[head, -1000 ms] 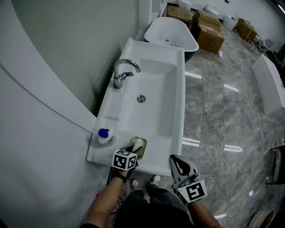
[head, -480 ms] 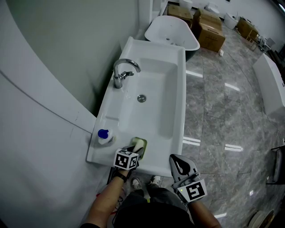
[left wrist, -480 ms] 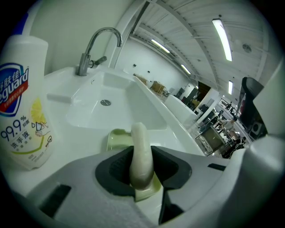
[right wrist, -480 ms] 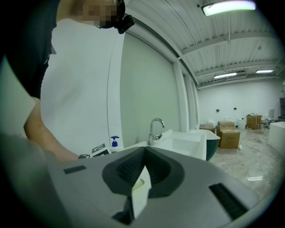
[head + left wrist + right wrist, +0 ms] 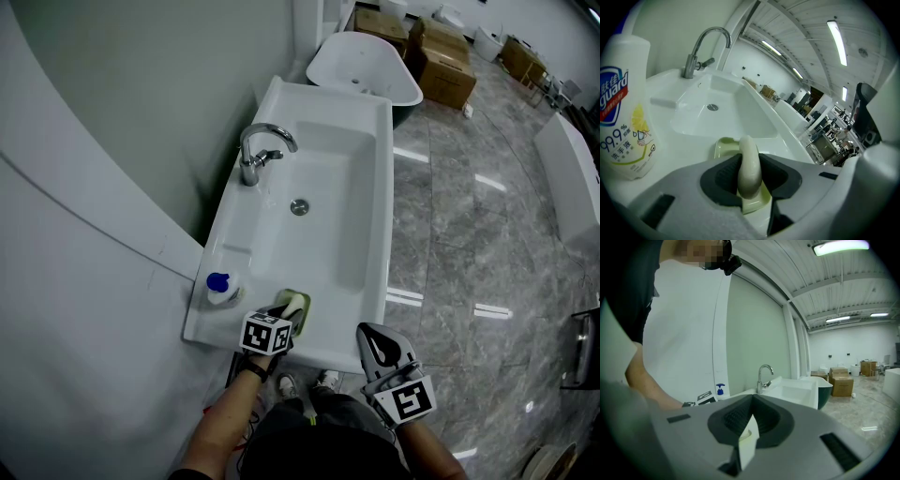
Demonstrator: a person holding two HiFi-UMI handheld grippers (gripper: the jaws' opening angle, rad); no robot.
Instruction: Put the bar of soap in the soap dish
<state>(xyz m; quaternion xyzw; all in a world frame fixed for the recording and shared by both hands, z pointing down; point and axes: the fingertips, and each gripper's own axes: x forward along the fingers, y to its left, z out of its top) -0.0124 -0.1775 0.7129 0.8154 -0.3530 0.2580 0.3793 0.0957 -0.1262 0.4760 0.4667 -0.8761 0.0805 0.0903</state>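
cream soap (image 5: 749, 164), pale green dish (image 5: 723, 147), white sink (image 5: 328, 239)

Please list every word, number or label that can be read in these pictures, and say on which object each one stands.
"guard": on the bottle, start of the word cut off.
"99.9%": same bottle.
Chinese characters on the bottle: too blurred to read.
Cardboard boxes: print too small.

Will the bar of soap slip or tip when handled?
The bar of soap looks stiff, undeformed in the left gripper. On edge over the soap dish, it would probably tip flat. Its smooth surface may slip.
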